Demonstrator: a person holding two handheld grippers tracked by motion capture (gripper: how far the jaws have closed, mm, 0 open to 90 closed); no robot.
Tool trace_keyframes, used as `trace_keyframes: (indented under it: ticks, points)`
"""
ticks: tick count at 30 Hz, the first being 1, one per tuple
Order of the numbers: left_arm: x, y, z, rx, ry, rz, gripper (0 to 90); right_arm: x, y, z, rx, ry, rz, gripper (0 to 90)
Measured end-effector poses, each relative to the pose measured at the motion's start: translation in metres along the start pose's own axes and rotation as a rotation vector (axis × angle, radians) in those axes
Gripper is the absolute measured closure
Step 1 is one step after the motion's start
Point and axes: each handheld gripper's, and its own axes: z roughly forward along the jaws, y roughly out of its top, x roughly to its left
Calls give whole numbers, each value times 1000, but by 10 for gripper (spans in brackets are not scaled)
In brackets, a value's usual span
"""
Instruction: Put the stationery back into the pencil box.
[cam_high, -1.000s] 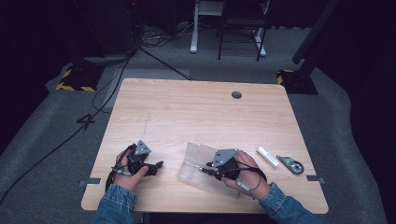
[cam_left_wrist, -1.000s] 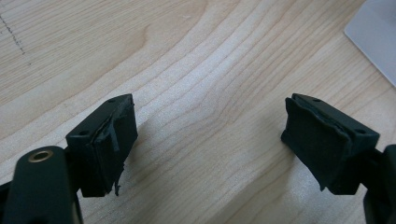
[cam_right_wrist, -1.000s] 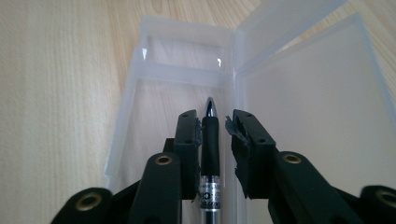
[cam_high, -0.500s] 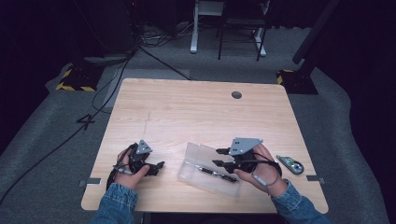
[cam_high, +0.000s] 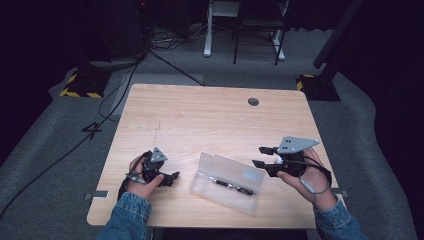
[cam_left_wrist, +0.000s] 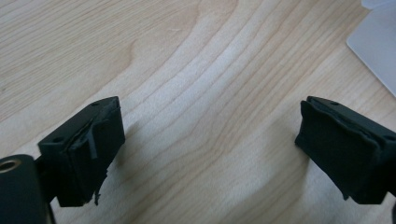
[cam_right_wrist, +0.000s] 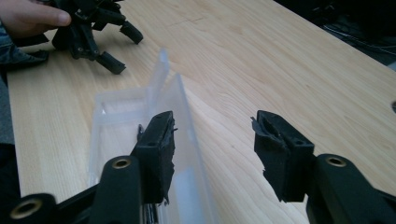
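Observation:
A clear plastic case (cam_high: 227, 181) lies near the table's front edge with its lid raised, and a dark pen (cam_high: 227, 184) rests inside. My right gripper (cam_high: 260, 156) hovers just right of the case with its jaws apart and nothing between them. In the right gripper view, the right gripper (cam_right_wrist: 212, 135) looks over the case's standing lid (cam_right_wrist: 161, 88). My left gripper (cam_high: 172, 179) rests on the wood left of the case, also open. The left gripper view has my left gripper (cam_left_wrist: 210, 130) over bare wood, with a corner of the case (cam_left_wrist: 378, 46) at the upper right.
The wooden table (cam_high: 200, 120) has a round cable hole (cam_high: 253, 101) near its far edge. Dark carpet, cables and chair legs (cam_high: 240, 35) lie beyond. A hand (cam_right_wrist: 28, 16) holding the left gripper sits across the case in the right gripper view.
My right gripper has drawn back from the case, moving right and a little up, and its jaws stand open. The left gripper has stayed put.

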Motion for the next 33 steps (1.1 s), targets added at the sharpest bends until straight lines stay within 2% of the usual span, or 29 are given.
trace_keyframes:
  ticks: [1, 5, 6, 9, 12, 14, 16, 17, 21, 23, 24, 28, 29, 30, 33]
  points:
    - [0, 1, 1, 6, -2, -1, 52, -4, -3, -5, 10, -14, 13, 435]
    - [0, 6, 5, 15, -9, 5, 33, -10, -9, -12, 27, -51, 28, 409]
    - [0, 6, 6, 15, -8, 8, 21, -16, -16, -17, 50, -79, 50, 386]
    - [0, 9, 8, 22, -10, 17, 9, -25, -24, -24, 78, -116, 77, 373]
    - [-1, 10, 9, 22, -11, 12, 5, -32, -32, -28, 104, -135, 98, 371]
    - [-1, 10, 9, 22, -13, 10, 5, -42, -42, -31, 121, -140, 142, 364]
    - [-1, 10, 9, 22, -13, 9, 5, -44, -45, -32, 132, -146, 151, 364]
    - [-1, 10, 10, 21, -12, 9, 5, -52, -54, -34, 170, -169, 169, 363]
    - [-1, 10, 9, 23, -13, 9, 5, -67, -69, -38, 247, -212, 193, 350]
    - [-1, 10, 10, 20, -11, 9, 5, -69, -71, -39, 257, -217, 199, 348]
    - [-1, 10, 10, 21, -11, 9, 5, -76, -80, -40, 290, -226, 219, 344]
    - [-1, 10, 10, 20, -11, 9, 5, -85, -91, -41, 345, -234, 242, 330]
    - [-1, 10, 10, 20, -11, 9, 5, -85, -91, -41, 345, -234, 242, 330]
    - [-1, 10, 10, 20, -11, 8, 5, -88, -97, -40, 385, -228, 249, 330]
    - [-1, 10, 10, 21, -11, 9, 5, -90, -101, -40, 400, -226, 258, 329]
